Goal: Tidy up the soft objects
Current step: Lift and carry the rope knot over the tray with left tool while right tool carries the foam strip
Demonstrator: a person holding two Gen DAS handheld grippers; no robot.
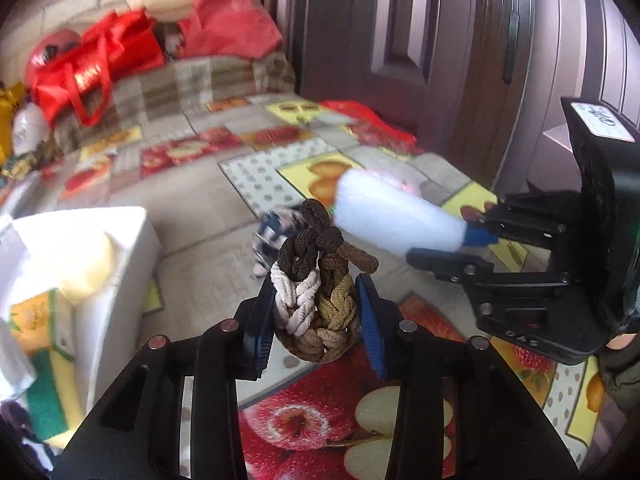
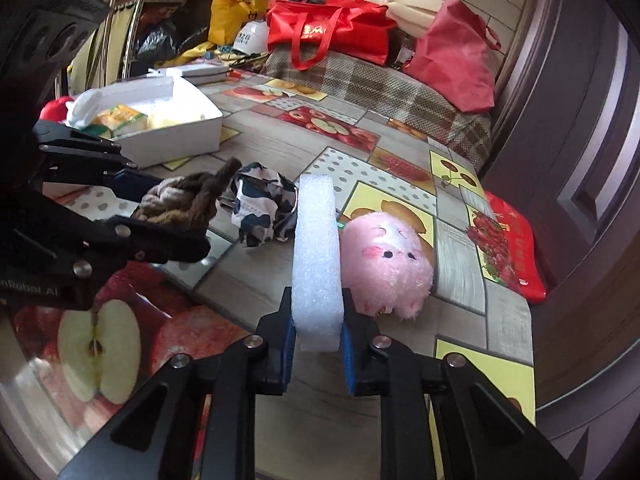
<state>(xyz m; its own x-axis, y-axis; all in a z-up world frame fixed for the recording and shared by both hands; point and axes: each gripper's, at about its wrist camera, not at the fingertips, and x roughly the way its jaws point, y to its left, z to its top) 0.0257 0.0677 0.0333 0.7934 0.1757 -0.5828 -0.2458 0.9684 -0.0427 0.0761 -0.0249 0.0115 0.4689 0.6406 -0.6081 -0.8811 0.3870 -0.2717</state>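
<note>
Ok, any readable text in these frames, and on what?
"nRobot.AI", start cut off: side of the left gripper.
Gold print on the red bag: blurred.
Print on the white cap: too small.
Sticker on the right gripper: unreadable.

Left claw [image 1: 316, 316]: jaws clamped on braided cord bundle [image 1: 316, 304], tilted downward, bundle raised off the counter [image 1: 340, 412]. Right claw [image 2: 318, 340]: jaws clamped on lower end of foam block [image 2: 316, 256], tilted downward, just right of the left claw. Both blue pads [image 2: 289, 356] press their loads.
</note>
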